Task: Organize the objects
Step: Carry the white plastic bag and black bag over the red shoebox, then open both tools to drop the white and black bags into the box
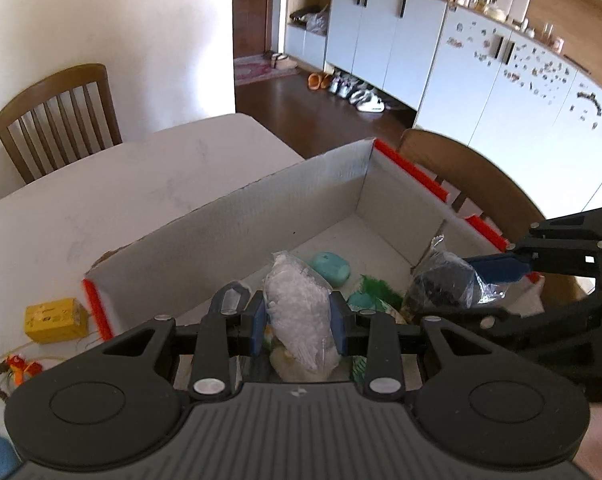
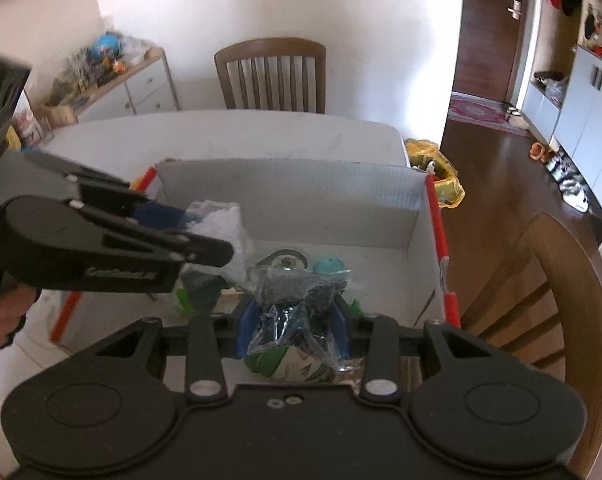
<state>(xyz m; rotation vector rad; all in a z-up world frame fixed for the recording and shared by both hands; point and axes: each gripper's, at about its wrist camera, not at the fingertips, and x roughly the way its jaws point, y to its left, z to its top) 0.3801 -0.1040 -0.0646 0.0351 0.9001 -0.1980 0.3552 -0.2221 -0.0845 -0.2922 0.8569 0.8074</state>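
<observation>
We hold two soft, light bags above the cardboard box [image 1: 285, 204]: left gripper [image 1: 299, 316] clamps the white-filled bag [image 1: 299, 312], right gripper [image 2: 293, 320] the dark-filled bag [image 2: 297, 308] (slippery plastic, so grip mid-bulge).

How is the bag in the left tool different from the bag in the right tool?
The left tool holds a bag of white material; the right tool holds a bag of dark material. The white bag looks fuller and smoother; the dark bag is more crumpled. Both are clear plastic, clamped between blue pads above the open cardboard box.
</observation>
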